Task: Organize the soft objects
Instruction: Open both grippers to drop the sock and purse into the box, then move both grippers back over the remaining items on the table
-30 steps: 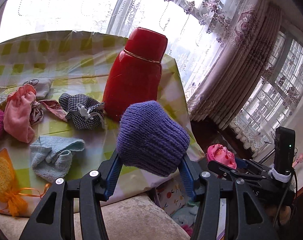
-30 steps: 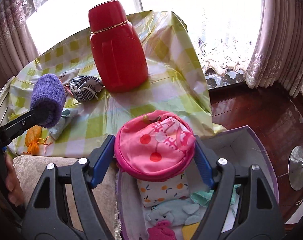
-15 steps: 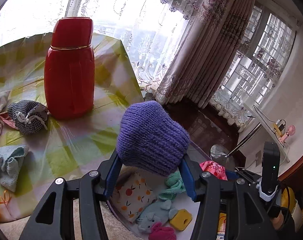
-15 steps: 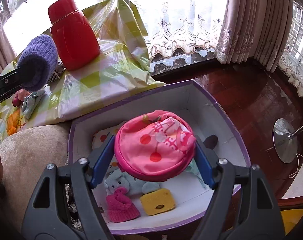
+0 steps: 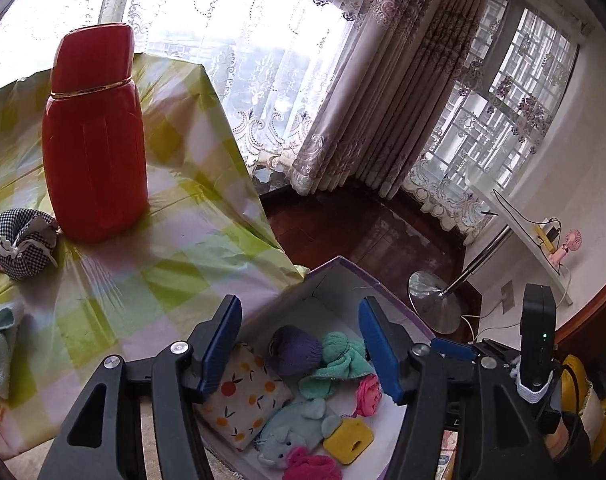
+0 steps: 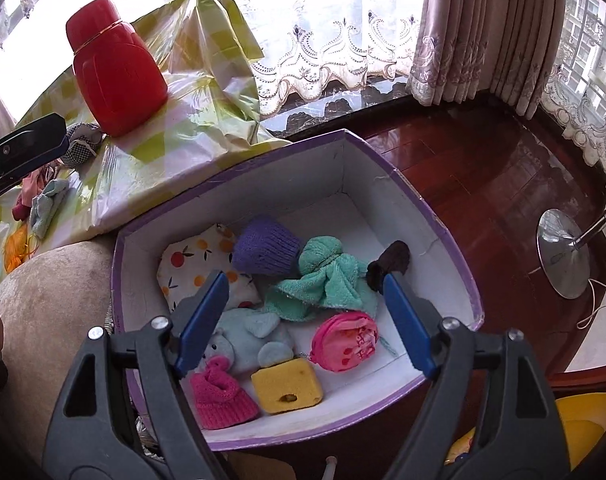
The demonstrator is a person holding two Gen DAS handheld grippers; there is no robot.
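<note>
A purple-rimmed white box (image 6: 387,184) stands beside the table and shows in the left wrist view (image 5: 335,280) too. In it lie a purple knit hat (image 6: 265,246), also in the left wrist view (image 5: 295,350), a pink round pouch (image 6: 345,340), a teal towel (image 6: 327,276), a fruit-print pillow (image 6: 187,268), a grey plush elephant (image 6: 247,336), a yellow sponge (image 6: 287,386) and a pink knit hat (image 6: 219,394). My left gripper (image 5: 301,344) is open and empty above the box. My right gripper (image 6: 303,320) is open and empty above the box.
A red thermos (image 5: 95,136) stands on the green-checked tablecloth (image 5: 175,240). A checked pouch (image 5: 19,236), a light blue cloth (image 6: 49,204) and an orange bag (image 6: 15,246) lie on the table. A lamp base (image 6: 563,254) stands on the wooden floor.
Both grippers opened. The purple knit hat dropped from the left one and the pink pouch from the right one into the box.
</note>
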